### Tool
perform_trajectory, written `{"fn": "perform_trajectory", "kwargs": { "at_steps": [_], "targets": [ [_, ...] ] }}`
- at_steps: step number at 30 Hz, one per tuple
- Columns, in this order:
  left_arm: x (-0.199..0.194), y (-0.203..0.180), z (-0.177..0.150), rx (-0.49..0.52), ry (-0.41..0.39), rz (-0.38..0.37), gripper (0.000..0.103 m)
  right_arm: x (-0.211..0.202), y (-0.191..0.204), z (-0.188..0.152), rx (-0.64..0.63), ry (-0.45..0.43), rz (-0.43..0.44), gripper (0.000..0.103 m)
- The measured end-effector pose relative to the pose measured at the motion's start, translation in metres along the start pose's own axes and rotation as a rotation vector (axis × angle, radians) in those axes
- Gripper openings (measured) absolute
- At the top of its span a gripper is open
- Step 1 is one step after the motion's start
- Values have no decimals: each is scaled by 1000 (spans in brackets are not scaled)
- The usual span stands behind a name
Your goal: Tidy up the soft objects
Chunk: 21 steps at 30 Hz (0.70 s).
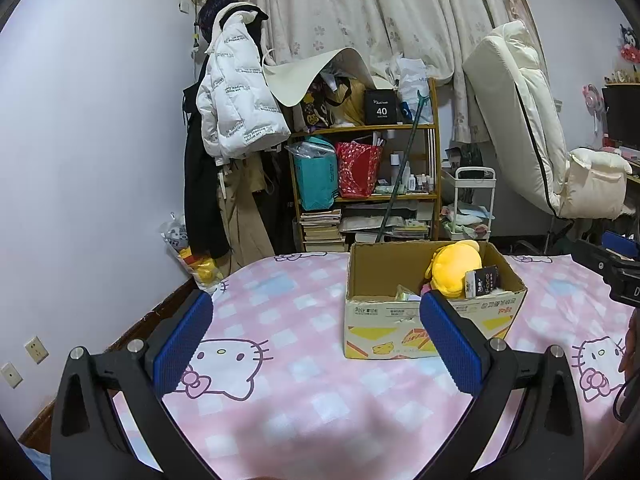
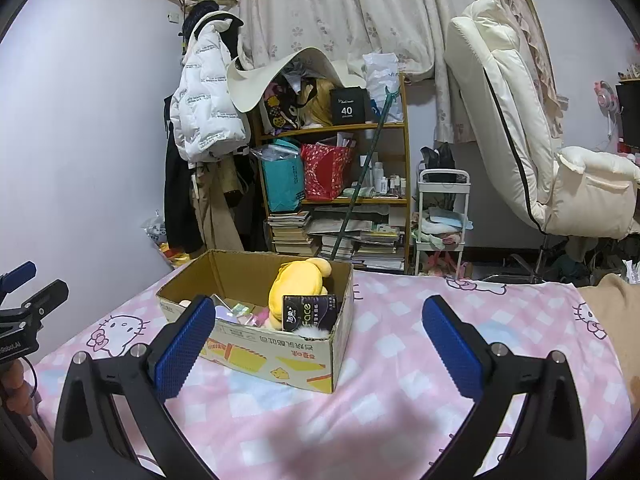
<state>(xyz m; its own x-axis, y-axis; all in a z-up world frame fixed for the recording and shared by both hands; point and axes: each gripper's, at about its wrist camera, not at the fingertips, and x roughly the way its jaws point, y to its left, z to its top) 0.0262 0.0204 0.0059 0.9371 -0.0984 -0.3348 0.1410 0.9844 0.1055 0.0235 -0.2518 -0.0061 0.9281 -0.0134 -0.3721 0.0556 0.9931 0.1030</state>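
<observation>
An open cardboard box (image 1: 424,326) stands on a pink Hello Kitty bed cover (image 1: 304,392). Inside it lie a yellow plush toy (image 1: 454,266), a black tissue pack (image 1: 485,280) and small shiny packets. My left gripper (image 1: 316,328) is open and empty, low over the cover, in front and to the left of the box. In the right wrist view the box (image 2: 280,356), the plush (image 2: 298,280) and the tissue pack (image 2: 310,314) show at left centre. My right gripper (image 2: 318,328) is open and empty, to the box's right front.
A cluttered wooden shelf (image 1: 364,184) with books and bags stands behind the bed. Coats (image 1: 236,96) hang at the left. A white cart (image 2: 440,220) and a cream recliner chair (image 2: 540,132) stand at the right. A beige cloth (image 2: 616,320) lies on the bed's right edge.
</observation>
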Motion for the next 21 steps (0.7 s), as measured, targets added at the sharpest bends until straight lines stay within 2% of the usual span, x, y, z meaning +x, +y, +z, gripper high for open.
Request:
{"fn": "perform_trajectory", "kwargs": {
  "at_steps": [21],
  "targets": [
    [0, -1, -3, 9, 11, -12, 102, 1, 0, -2, -1, 0, -7, 103]
  ]
}}
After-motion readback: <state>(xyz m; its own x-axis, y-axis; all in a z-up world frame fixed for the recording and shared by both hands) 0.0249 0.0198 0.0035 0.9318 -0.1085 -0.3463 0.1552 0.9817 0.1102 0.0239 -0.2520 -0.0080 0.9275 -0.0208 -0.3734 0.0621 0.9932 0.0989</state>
